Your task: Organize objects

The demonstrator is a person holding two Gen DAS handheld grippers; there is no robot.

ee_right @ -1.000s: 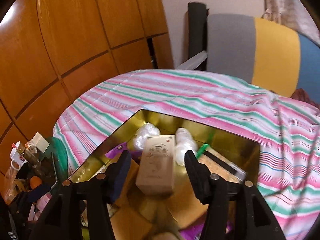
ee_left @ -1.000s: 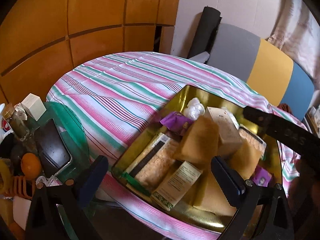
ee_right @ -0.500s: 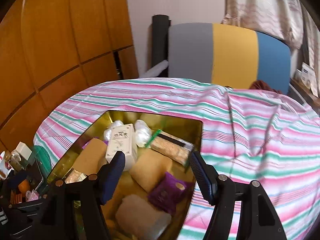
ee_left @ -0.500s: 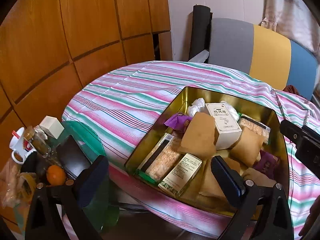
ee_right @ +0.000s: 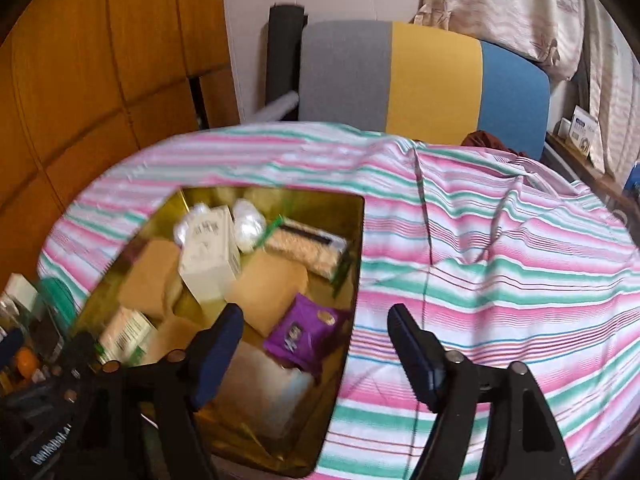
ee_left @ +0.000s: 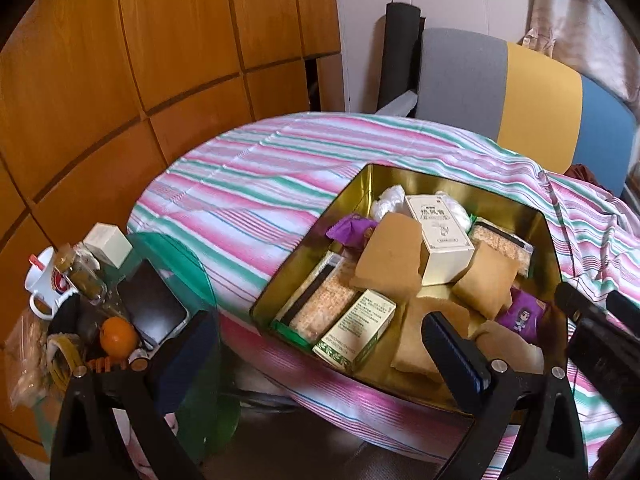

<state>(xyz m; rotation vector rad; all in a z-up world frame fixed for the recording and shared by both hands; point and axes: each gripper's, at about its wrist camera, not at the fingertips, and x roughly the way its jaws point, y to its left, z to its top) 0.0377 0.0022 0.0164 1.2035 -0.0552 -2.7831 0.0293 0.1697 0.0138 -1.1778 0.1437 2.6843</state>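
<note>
Gold tin (ee_left: 362, 194), on striped tablecloth (ee_left: 248, 184): held cream box (ee_left: 438, 236), purple packets. Left gripper (ee_left: 320, 344), right gripper (ee_right: 316, 344): spread wide, empty.

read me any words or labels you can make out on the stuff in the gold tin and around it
cream box: large Chinese characters, too blurred to quote.
green-and-white box: small print, unreadable.
purple packet: label too blurred.
white mug: red logo, no legible text.
Nothing else readable.

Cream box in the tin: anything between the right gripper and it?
Nothing visible blocks it. The right gripper, open and empty, hovers near the gold tin's rim; the cream box lies on top of the brown packets, its upper face exposed.
</note>
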